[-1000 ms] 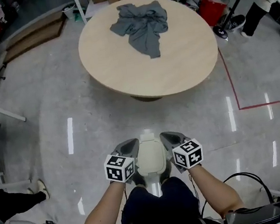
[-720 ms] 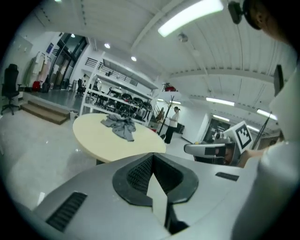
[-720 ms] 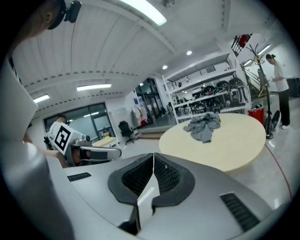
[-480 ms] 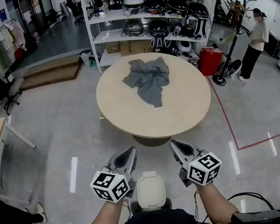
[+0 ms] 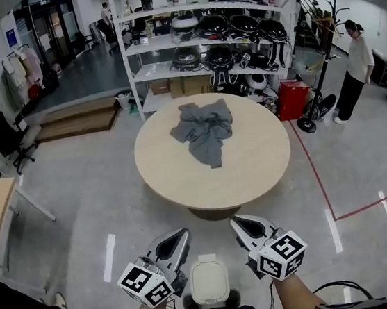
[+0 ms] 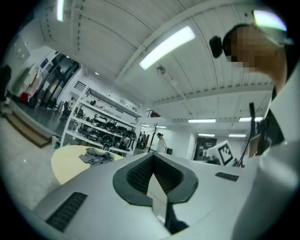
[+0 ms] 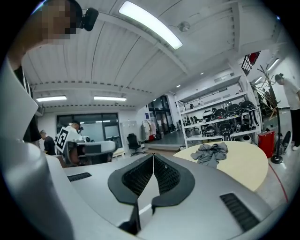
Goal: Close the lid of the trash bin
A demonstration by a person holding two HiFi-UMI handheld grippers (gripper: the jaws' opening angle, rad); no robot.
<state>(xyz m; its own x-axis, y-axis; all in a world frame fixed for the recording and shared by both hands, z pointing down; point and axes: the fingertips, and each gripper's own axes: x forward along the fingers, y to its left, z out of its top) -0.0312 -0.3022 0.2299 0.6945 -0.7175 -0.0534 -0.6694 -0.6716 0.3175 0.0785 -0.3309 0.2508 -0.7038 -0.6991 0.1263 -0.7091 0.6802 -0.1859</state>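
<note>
1. The jaws of the left gripper [image 6: 151,157] are seen brought together. The dark ribbed pads meet at the tips and nothing is held between them.
2. The jaws of the right gripper [image 7: 153,156] are likewise closed tip to tip, and nothing is clamped in them.
3. In the head view both grippers are seen side by side above the floor, angled slightly toward each other. The marker cube of each is at the end nearest the person.
4. The trash bin [image 5: 210,286] is seen between the two grippers and below them, nearer the person than the jaw tips. Whether either gripper touches it cannot be told from above.
5. Its pale lid [image 5: 208,274] is seen lying flat across the top of the bin.
6. Both gripper views are directed out over the room and up toward the ceiling, away from the bin.
7. Beyond the jaw tips a round table [image 5: 251,164] is seen, well apart from the bin. A grey cloth [image 5: 204,129] is crumpled on the table.
8. Behind the table stands white shelving [image 5: 124,47] loaded with dark pots. A person [image 5: 355,71] is seen standing at the right, near a red container [image 5: 293,99].
</note>
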